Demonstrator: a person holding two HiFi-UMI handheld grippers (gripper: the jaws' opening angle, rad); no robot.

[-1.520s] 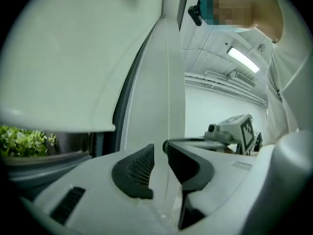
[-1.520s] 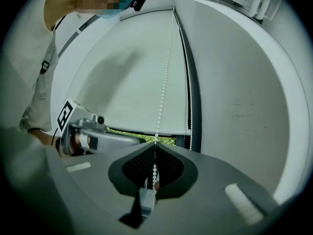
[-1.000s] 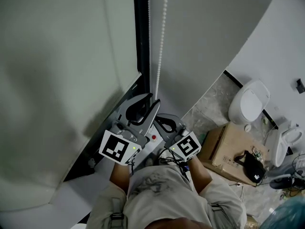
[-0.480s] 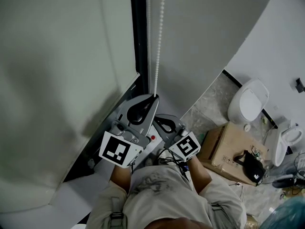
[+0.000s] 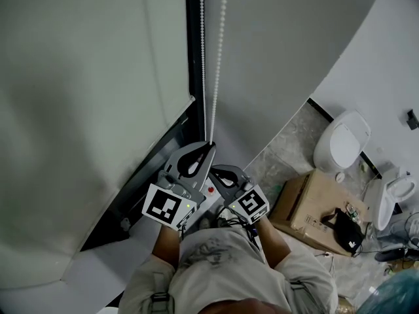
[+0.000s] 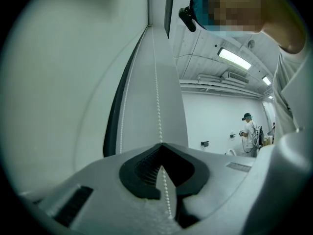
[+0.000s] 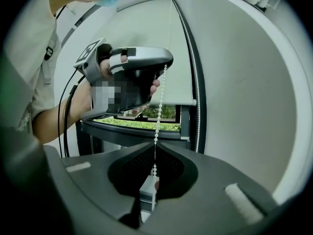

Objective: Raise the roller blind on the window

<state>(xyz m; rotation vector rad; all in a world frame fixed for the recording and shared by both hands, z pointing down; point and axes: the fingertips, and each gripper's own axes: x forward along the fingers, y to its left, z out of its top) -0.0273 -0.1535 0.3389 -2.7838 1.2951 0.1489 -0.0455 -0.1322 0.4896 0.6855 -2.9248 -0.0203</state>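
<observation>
The pale roller blind (image 5: 85, 110) covers the window at the left, beside a black frame (image 5: 194, 44). In the right gripper view its bottom rail (image 7: 164, 101) hangs above a strip of glass with greenery (image 7: 146, 113). A white bead chain (image 5: 220, 57) hangs along the frame. My left gripper (image 5: 211, 144) is shut on the bead chain (image 6: 157, 106), which runs between the closed tips (image 6: 161, 144). Just below it, my right gripper (image 5: 218, 170) is also shut on the bead chain (image 7: 157, 124). From the right gripper view the left gripper (image 7: 139, 67) sits higher on the same strand.
The window sill (image 5: 98, 267) lies at the lower left. On the floor to the right stand a white toilet (image 5: 340, 139), a cardboard box (image 5: 314, 205) with a black object (image 5: 347, 231) on it, and another white fixture (image 5: 386, 198). A person (image 6: 249, 131) stands far off.
The left gripper's jaws, slightly apart one second ago, have closed on the chain. Both grippers have shifted a little down and toward my body.
</observation>
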